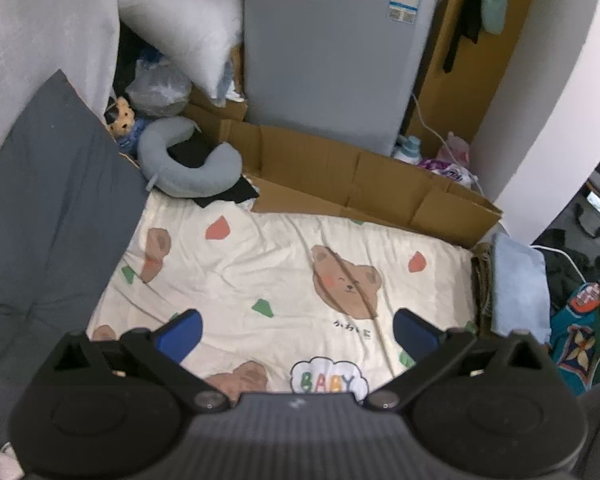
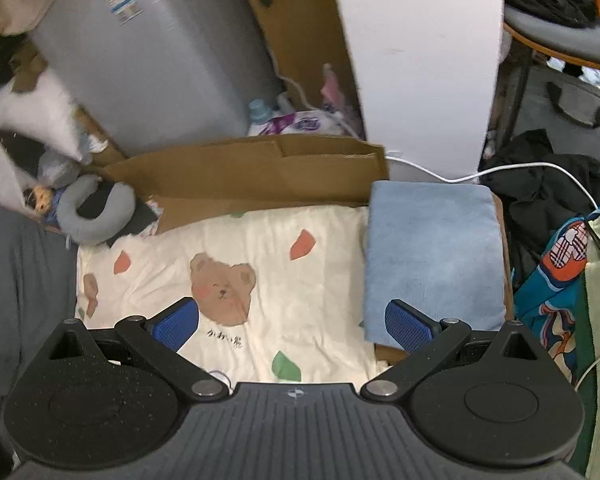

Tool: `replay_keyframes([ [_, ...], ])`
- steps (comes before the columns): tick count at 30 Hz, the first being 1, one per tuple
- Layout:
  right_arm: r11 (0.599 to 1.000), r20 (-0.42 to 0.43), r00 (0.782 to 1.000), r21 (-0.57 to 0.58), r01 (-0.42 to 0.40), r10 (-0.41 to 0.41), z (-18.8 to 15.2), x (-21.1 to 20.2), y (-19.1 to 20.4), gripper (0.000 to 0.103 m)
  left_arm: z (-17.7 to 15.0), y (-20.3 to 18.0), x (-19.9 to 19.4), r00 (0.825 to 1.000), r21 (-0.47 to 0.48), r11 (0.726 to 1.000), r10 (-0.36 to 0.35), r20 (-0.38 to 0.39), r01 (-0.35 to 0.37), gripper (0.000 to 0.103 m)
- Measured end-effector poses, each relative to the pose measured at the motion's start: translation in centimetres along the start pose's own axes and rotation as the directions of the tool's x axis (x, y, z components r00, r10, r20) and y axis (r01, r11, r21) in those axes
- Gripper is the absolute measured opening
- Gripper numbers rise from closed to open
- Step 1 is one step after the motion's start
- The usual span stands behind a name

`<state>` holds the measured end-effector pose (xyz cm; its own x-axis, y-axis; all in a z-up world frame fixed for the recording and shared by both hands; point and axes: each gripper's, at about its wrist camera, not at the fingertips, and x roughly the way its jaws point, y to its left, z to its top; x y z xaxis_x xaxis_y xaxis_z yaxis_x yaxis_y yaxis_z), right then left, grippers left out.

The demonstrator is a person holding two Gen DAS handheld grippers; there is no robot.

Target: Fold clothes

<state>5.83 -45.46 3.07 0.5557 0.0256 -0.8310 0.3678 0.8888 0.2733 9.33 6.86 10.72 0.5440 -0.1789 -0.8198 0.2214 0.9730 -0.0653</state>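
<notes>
A folded light blue cloth (image 2: 434,256) lies at the right edge of a cream sheet printed with bears (image 2: 260,272). In the left wrist view the same blue cloth (image 1: 520,288) sits on top of a folded olive-brown garment (image 1: 482,280). My right gripper (image 2: 294,322) hovers open over the sheet, its right finger near the blue cloth's front corner. My left gripper (image 1: 298,332) is also open above the cream sheet (image 1: 260,272), holding nothing.
A flattened cardboard box (image 1: 360,176) borders the far side of the sheet, with a grey appliance (image 1: 332,52) behind it. A grey neck pillow (image 1: 188,156), a doll (image 1: 122,120) and a dark grey cushion (image 1: 48,184) sit at left. Colourful clothes (image 2: 560,292) and a white cable (image 2: 500,170) lie at right.
</notes>
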Motion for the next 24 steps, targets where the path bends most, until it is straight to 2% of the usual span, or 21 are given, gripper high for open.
replay_keyframes([
  [9, 0.997, -0.004, 1.0, -0.073, 0.015, -0.016, -2.6, -1.2, 4.2, 0.102, -2.2, -2.2, -0.3, 0.998, -0.046, 0.999, 0.016, 0.059, -0.013, 0.102],
  [13, 0.996, 0.005, 1.0, -0.093, 0.001, 0.0, -4.0, -1.5, 5.8, 0.102, -3.4, -3.6, 0.1, 0.999, -0.051, 0.998, -0.038, 0.032, 0.039, 0.102],
  [16, 0.996, -0.002, 1.0, -0.087, -0.01, 0.01, -5.1, -1.1, 6.8, 0.102, -4.5, -4.4, 0.3, 0.999, -0.054, 0.998, -0.009, 0.038, 0.011, 0.102],
  [19, 0.995, -0.016, 1.0, -0.092, -0.024, 0.023, -6.3, -0.3, 7.9, 0.102, -5.3, -4.5, 0.6, 0.999, -0.085, 0.996, -0.013, 0.045, 0.017, 0.102],
  [24, 0.992, -0.03, 0.999, -0.118, -0.042, 0.038, -7.7, 0.9, 9.8, 0.102, -6.4, -4.1, 1.3, 0.998, -0.12, 0.992, 0.045, 0.043, -0.039, 0.102],
])
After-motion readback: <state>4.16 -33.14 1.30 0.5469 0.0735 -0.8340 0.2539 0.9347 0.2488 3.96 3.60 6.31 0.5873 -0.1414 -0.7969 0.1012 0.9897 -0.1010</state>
